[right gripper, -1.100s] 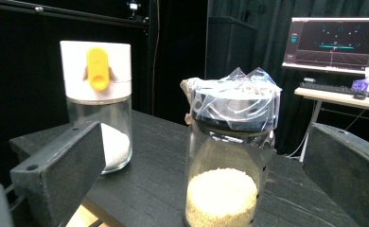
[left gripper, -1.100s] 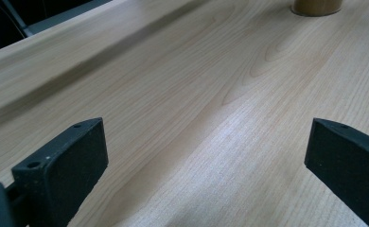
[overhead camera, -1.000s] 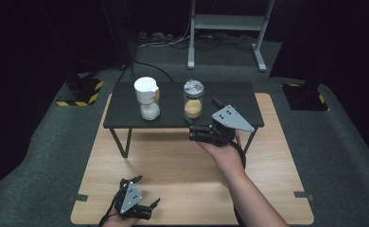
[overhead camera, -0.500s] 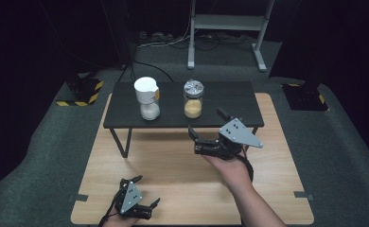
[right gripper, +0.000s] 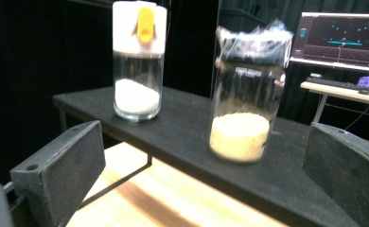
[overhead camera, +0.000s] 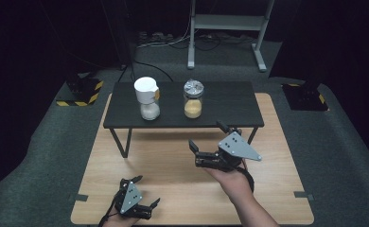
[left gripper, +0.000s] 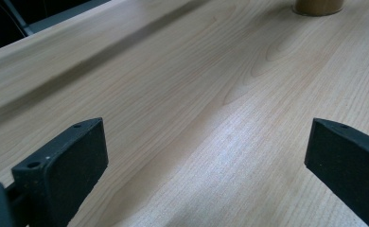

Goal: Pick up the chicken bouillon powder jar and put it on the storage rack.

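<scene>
Two glass jars stand on a low black table [overhead camera: 230, 101]. The left jar [overhead camera: 147, 100] has a white lid with a yellow tab and holds white grains [right gripper: 138, 97]. The right jar [overhead camera: 193, 99] is capped with crumpled foil and holds yellowish grains [right gripper: 240, 135]. My right gripper [overhead camera: 206, 136] hovers open in front of the table's near edge, jaws pointing at the jars, nothing between them [right gripper: 204, 161]. My left gripper [overhead camera: 147, 190] sits low over the wooden board near its front left corner, open and empty [left gripper: 204, 156].
The black table stands on a pale wooden board [overhead camera: 173, 161] laid on grey carpet. A tan round base [left gripper: 317, 5] shows at the top edge of the left gripper view. Behind the jars are a lit monitor [right gripper: 343, 40] and a desk. Yellow-black striped blocks [overhead camera: 81, 92] flank the board.
My right gripper has drawn back from the black table's near edge toward the person, staying open. The left gripper and both jars have stayed put.
</scene>
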`<state>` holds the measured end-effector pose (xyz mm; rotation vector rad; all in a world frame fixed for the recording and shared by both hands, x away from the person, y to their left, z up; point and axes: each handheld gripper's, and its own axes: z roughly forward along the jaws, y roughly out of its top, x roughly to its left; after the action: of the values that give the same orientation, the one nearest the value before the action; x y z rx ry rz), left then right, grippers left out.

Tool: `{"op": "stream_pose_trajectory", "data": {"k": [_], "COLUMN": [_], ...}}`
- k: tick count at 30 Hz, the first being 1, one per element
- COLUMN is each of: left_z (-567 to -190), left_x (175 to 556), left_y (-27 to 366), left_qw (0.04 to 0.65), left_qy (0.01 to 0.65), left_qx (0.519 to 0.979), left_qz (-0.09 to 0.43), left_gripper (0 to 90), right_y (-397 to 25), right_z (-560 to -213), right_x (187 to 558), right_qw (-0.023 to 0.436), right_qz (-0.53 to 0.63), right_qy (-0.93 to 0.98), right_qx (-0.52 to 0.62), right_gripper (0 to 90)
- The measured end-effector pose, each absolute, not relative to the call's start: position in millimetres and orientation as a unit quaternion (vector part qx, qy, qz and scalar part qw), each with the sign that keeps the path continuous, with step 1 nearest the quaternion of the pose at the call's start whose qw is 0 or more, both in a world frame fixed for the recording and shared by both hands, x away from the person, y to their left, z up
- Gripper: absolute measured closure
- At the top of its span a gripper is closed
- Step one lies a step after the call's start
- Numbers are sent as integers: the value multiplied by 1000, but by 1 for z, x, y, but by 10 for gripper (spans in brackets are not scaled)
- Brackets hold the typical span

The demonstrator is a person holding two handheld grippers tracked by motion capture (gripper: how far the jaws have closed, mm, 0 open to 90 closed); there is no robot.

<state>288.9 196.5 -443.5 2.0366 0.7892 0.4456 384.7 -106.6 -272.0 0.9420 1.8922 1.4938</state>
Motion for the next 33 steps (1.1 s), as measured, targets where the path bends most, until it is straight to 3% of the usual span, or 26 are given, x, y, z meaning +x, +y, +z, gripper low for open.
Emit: {"op": "stream_pose_trajectory", "data": {"k": [33], "left_z": [-443], "left_x": [289], "left_y": [196], "left_qw": [440], "left_qy": [316], "left_qx": [821], "left_qz": [181], "left_gripper": [5], "right_y": [-104], "right_z": [-360], "right_x": [325], "right_qw": [221], "right_qz": [511], "right_qy": [761], "right_qx": [332], "right_gripper": [0]}}
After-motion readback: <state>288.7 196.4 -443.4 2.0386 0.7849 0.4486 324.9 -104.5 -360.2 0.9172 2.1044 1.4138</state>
